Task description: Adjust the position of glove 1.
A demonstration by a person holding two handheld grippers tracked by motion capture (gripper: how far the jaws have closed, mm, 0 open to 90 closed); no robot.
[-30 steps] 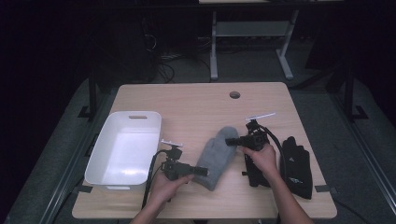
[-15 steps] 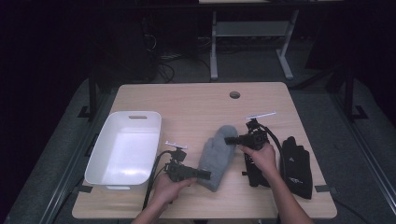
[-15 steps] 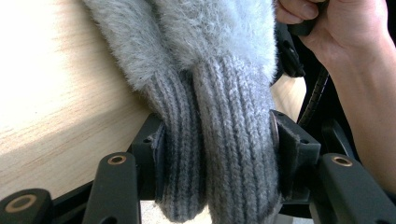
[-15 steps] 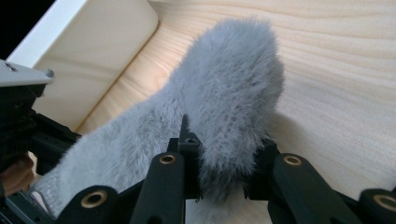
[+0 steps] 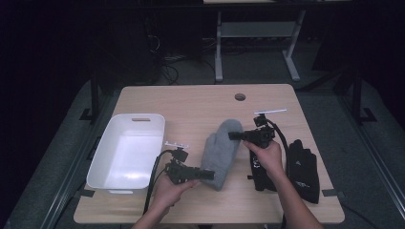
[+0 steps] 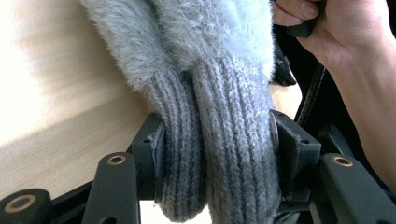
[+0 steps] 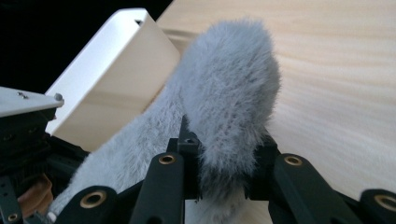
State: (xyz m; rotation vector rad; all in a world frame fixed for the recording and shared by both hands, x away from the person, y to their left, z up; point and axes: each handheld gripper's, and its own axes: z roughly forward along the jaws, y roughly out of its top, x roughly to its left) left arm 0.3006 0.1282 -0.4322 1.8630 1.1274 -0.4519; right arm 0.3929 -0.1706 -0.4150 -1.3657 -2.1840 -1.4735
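Observation:
A grey fuzzy mitten (image 5: 220,150) lies lengthwise between my two grippers, over the wooden table (image 5: 191,102). My left gripper (image 5: 207,174) holds its ribbed knit cuff (image 6: 224,177); the jaws have just been closing and their pads now press the cuff from both sides. In the left gripper view, the left gripper (image 6: 217,140) has the folded cuff bunched between its pads. My right gripper (image 5: 232,136) is shut on the mitten's fuzzy far end. The right gripper view shows the right gripper (image 7: 224,158) pinching the rounded fluffy tip (image 7: 229,79).
A white plastic tub (image 5: 124,152) stands at the table's left, close to the left hand, and its wall (image 7: 112,70) shows in the right gripper view. Two black gloves (image 5: 303,169) lie at the right, one partly under the right hand. A cable hole (image 5: 240,97) sits near the far edge.
The left jaws have closed onto the mitten's cuff. Both hands have risen a little, with the mitten held between them.

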